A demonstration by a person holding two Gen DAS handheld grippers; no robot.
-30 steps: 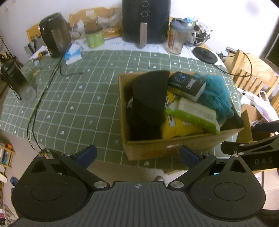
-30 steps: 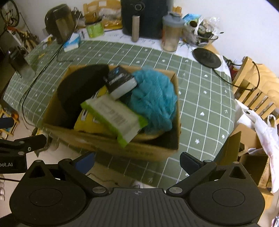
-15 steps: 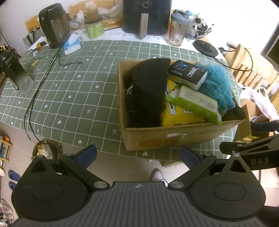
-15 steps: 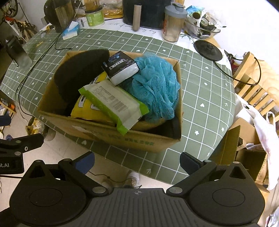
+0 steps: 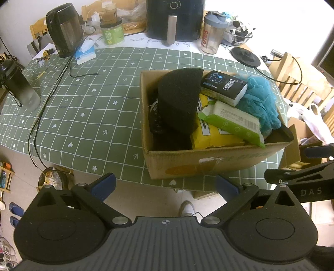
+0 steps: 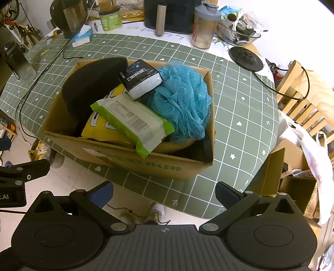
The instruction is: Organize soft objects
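A cardboard box (image 5: pixel 200 164) (image 6: pixel 146 164) sits at the near edge of the green checked table. Packed into it are a black foam piece (image 5: pixel 177 102) (image 6: pixel 89 83), a black tissue pack (image 5: pixel 224 86) (image 6: pixel 141 78), a green-edged wipes pack (image 5: pixel 233 123) (image 6: pixel 133 122), a yellow pack (image 5: pixel 213 137) (image 6: pixel 100 131) and a blue mesh pouf (image 5: pixel 261 100) (image 6: pixel 183 100). My left gripper (image 5: pixel 165 184) hangs open in front of the box, off the table edge. My right gripper (image 6: pixel 165 191) is open too, below the box's near right side. Neither holds anything.
At the back of the table stand a black kettle (image 5: pixel 62 35), a green jar (image 5: pixel 112 31), an air fryer (image 5: pixel 175 19) and a shaker bottle (image 5: pixel 213 33). A dark bottle (image 5: pixel 18 87) and black cables (image 5: pixel 52 87) lie left. Wooden chairs (image 6: pixel 302 100) and bags stand right.
Both grippers have risen and pulled back a little, so the box and table sit lower and fuller in view. The box contents have not moved.
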